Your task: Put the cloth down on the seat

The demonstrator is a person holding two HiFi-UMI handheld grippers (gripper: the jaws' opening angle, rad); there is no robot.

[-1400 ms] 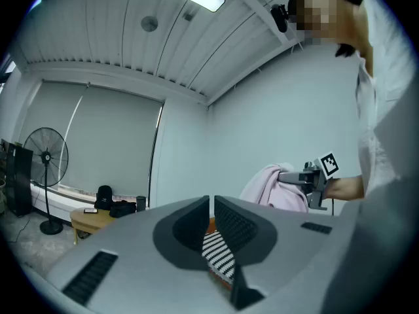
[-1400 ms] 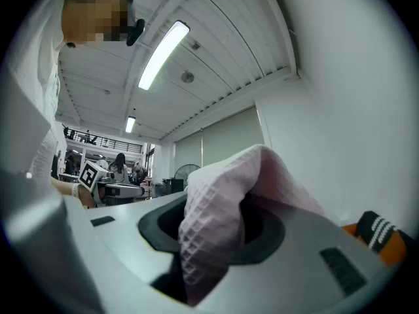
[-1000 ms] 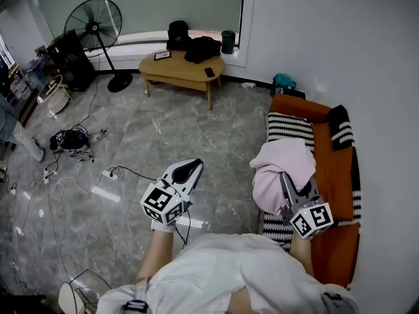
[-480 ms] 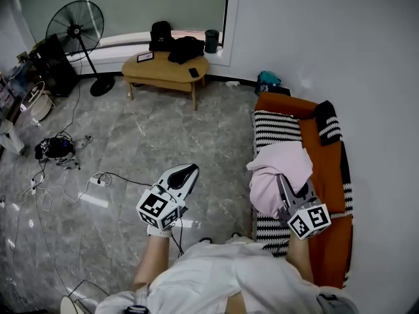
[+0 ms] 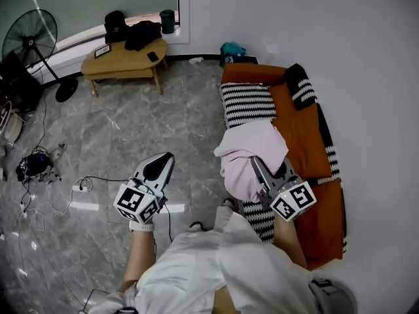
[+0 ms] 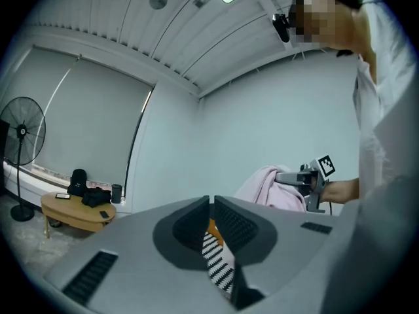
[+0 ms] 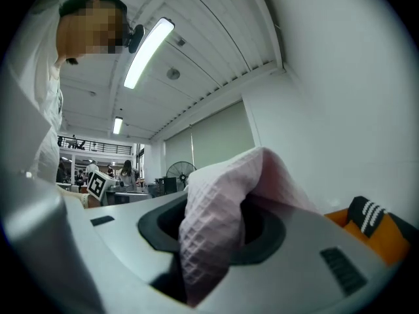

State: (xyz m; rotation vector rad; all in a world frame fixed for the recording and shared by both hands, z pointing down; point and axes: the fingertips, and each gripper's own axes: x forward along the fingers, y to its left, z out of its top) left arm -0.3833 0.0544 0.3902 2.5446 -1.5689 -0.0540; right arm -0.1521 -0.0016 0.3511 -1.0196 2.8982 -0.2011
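Observation:
A pink waffle-weave cloth (image 5: 252, 150) hangs bunched from my right gripper (image 5: 256, 167), which is shut on it. In the right gripper view the cloth (image 7: 216, 195) fills the gap between the jaws of the gripper (image 7: 213, 237) and drapes over them. It hangs over the front edge of the orange seat (image 5: 304, 126), above a black-and-white striped cover (image 5: 247, 103). My left gripper (image 5: 167, 157) is over the grey floor to the left of the seat, shut with nothing in it (image 6: 211, 205). The left gripper view shows the cloth (image 6: 268, 185) beyond its jaws.
A low wooden table (image 5: 124, 57) with dark bags stands at the back by the window. A standing fan (image 5: 29, 44) is at the far left. Cables and a power strip (image 5: 78, 188) lie on the floor. A white wall runs right behind the seat.
The head view has swung toward the seat, so table and fan slid left. My right gripper, still shut on the cloth, stays over the seat's front edge. The left gripper drifted slightly left.

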